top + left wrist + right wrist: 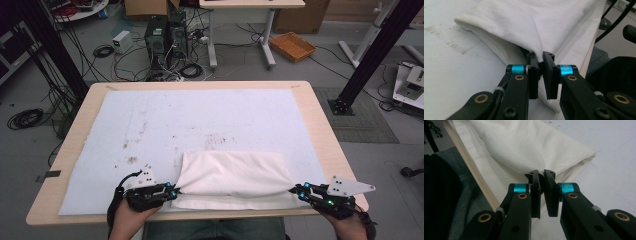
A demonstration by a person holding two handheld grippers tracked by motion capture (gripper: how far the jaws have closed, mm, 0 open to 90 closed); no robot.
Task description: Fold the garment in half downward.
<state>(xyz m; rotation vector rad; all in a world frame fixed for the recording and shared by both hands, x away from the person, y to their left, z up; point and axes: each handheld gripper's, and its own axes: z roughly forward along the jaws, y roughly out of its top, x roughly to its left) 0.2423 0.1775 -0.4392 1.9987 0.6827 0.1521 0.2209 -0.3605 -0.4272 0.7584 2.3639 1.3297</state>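
A folded white cloth lies at the near edge of the table, on a pale blue-white mat. At the cloth's left near corner my left gripper is shut on a pinch of the upper layer. The left gripper view shows that layer of the cloth pulled down between the black jaws of the left gripper. My right gripper is shut on the right near corner. In the right gripper view a fold of the cloth is pinched by the right gripper. Between the two grips the upper layer is raised off the lower layers.
The mat covers most of the wooden table and carries brown stains left of the cloth. The person's dark trousers sit just past the table's near edge. On the floor beyond are computer towers, cables and an orange tray.
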